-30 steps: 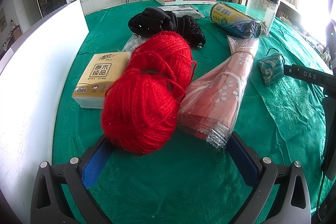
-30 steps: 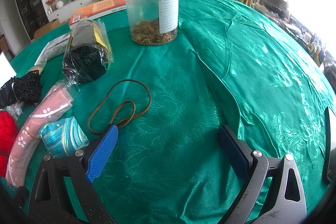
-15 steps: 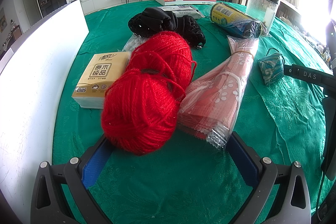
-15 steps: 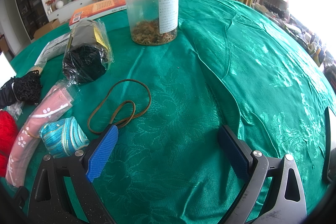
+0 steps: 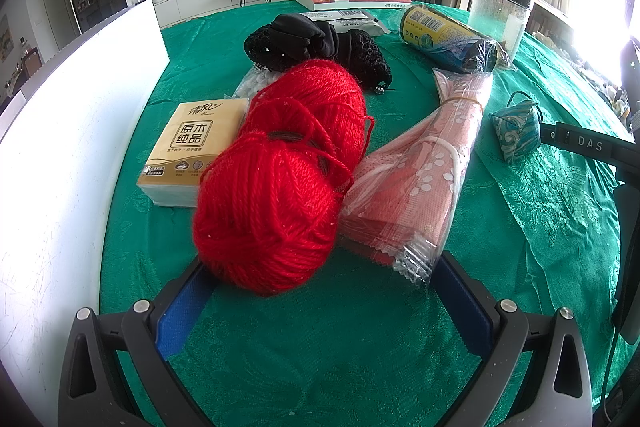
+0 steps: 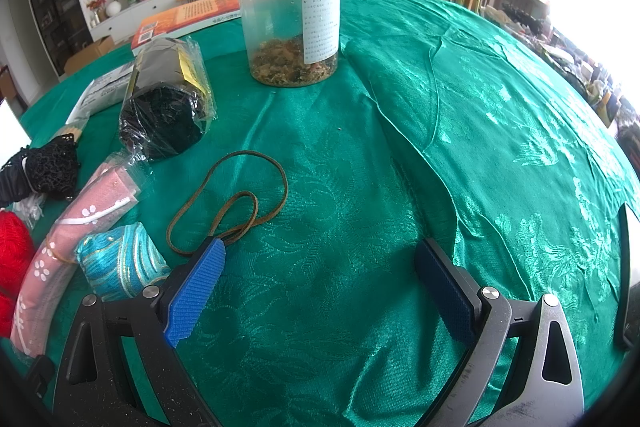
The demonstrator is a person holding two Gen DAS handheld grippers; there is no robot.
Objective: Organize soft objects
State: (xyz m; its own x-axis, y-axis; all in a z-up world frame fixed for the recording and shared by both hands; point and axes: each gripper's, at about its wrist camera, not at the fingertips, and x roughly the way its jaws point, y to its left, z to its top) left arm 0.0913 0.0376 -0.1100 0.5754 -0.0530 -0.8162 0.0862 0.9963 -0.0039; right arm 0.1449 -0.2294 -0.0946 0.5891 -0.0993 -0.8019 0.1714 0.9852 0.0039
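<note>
On the tissue pack (image 5: 188, 151) near the table's left edge I read "清风" and, larger, "原木纯品". My right-hand tool's arm (image 5: 588, 147) carries "DAS". The jar label (image 6: 322, 27) and the roll's barcode (image 5: 434, 23) are too small to read.

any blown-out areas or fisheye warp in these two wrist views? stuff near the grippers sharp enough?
Left wrist: white board and right-edge window are blown out; table edge bows strongly; red yarn by the open left gripper is sharp. Right wrist: window glare clips the upper right; green tablecloth bulges; brown cord near the open right gripper is sharp.
</note>
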